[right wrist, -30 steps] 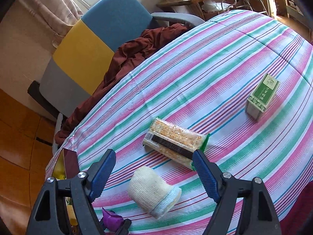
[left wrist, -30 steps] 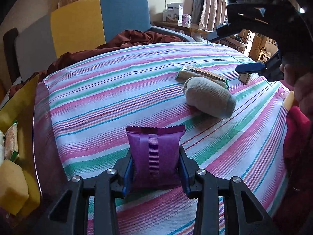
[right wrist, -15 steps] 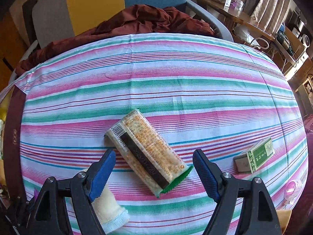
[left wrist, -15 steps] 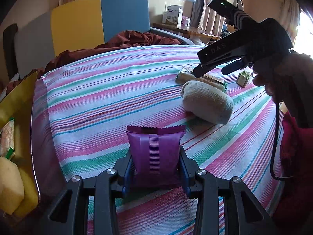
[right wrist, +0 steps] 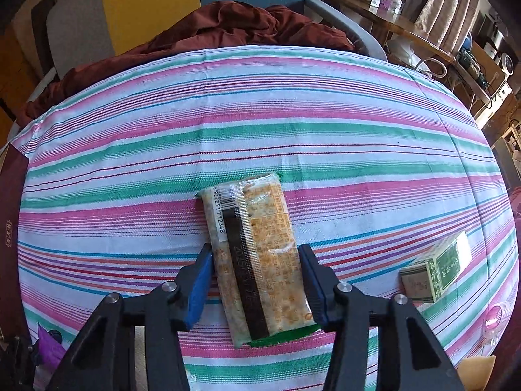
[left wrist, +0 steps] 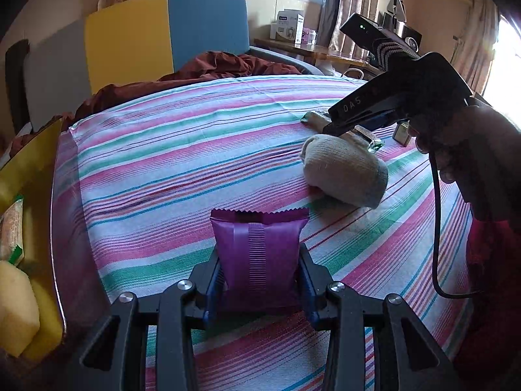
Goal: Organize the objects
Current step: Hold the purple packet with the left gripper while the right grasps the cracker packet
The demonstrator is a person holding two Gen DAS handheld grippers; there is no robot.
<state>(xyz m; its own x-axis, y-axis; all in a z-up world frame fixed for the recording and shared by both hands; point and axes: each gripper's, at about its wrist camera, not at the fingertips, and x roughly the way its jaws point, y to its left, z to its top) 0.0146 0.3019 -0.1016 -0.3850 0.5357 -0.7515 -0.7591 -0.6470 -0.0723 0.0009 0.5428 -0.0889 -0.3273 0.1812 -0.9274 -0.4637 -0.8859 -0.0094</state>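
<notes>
Nearest me, my left gripper (left wrist: pixel 259 280) has its jaws clamped on a small purple foil packet with a crimped top edge (left wrist: pixel 259 254), pinched at both sides just above the striped pink, green and white cloth covering the surface (left wrist: pixel 182 169). At the left edge a yellow tray (left wrist: pixel 35 169) holds a pale yellow sponge block (left wrist: pixel 14 316) and a wrapped snack.

My right gripper (right wrist: pixel 254 278) points steeply down, jaws closing around a long clear-wrapped cracker pack with a black band (right wrist: pixel 257 257); the right pad looks to be touching the wrapper, while the left pad stands just off it. A rolled beige sock (left wrist: pixel 345 172) lies just beside that pack, and a small green and white box (right wrist: pixel 436 270) rests to the right.

Beyond the surface stands a yellow and blue chair (left wrist: pixel 162 36) draped in rust-brown fabric (right wrist: pixel 247 26).
</notes>
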